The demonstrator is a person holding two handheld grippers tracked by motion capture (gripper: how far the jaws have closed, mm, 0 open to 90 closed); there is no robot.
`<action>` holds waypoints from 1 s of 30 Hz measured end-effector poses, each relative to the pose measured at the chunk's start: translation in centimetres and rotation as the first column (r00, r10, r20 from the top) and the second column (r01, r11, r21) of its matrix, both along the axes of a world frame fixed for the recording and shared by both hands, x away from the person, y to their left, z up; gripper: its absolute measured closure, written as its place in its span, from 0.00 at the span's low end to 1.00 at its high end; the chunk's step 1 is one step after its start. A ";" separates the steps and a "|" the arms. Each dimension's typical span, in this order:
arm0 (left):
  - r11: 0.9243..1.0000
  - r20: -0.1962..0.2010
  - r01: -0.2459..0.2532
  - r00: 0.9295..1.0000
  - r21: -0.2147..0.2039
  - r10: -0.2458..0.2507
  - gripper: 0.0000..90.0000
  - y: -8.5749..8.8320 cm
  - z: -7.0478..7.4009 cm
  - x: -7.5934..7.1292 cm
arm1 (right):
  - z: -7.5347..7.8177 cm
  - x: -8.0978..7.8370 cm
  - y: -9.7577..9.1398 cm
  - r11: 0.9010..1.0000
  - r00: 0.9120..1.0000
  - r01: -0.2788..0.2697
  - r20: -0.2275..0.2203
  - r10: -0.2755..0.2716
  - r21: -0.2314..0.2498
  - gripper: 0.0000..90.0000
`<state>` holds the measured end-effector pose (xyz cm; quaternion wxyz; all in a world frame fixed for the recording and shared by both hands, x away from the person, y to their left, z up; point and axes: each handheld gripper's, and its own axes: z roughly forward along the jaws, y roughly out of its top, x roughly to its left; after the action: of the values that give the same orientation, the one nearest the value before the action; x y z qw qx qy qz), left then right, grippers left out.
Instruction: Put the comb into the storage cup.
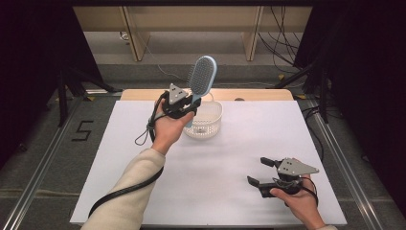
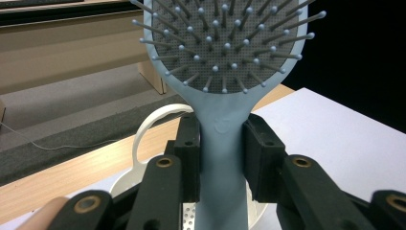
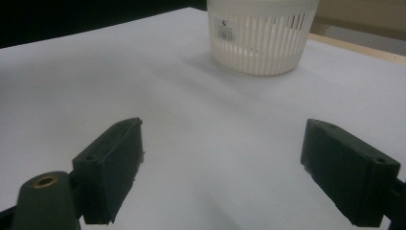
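A light blue hairbrush [image 1: 201,76] stands upright, its bristled head [image 2: 225,43] above and its handle [image 2: 221,158] clamped between the jaws of my left gripper [image 1: 187,106]. That gripper hovers over the left side of a white slatted basket [image 1: 210,122], whose rim and looped handle [image 2: 143,134] lie just beneath it. My right gripper [image 1: 257,171] rests low near the table's front right, jaws wide open with nothing between them. Its own camera looks across the white sheet toward the basket [image 3: 261,36].
A white sheet [image 1: 210,167] covers the tabletop, with a strip of wood [image 1: 258,94] at the far edge. Table legs [image 1: 136,33] and cables [image 1: 282,43] stand on the floor behind. A black cable [image 1: 122,189] trails under the left forearm.
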<state>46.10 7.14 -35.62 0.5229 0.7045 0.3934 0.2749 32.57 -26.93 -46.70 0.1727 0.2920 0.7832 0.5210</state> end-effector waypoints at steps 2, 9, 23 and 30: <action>1.000 0.000 -0.001 1.000 0.000 0.001 0.78 0.0 0.0 0.0 | 0.0 0.0 0.0 1.000 1.000 -0.001 0.000 0.001 -0.001 0.17; 1.000 -0.001 -0.002 1.000 0.000 0.002 0.78 0.0 0.0 0.2 | 0.0 0.0 0.0 1.000 1.000 0.000 0.000 0.000 0.000 0.17; 1.000 0.005 -0.002 1.000 0.000 0.002 0.78 -0.1 0.0 0.6 | 0.0 0.0 0.0 1.000 1.000 -0.001 -0.001 0.001 0.001 0.17; 1.000 0.005 -0.002 1.000 -0.002 0.002 0.78 -0.2 0.0 0.8 | 0.0 0.0 0.0 1.000 1.000 -0.002 -0.002 0.002 0.000 0.17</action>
<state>46.86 6.91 -35.64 0.5245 0.7028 0.3930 0.2767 32.60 -26.92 -46.72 0.1713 0.2918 0.7837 0.5209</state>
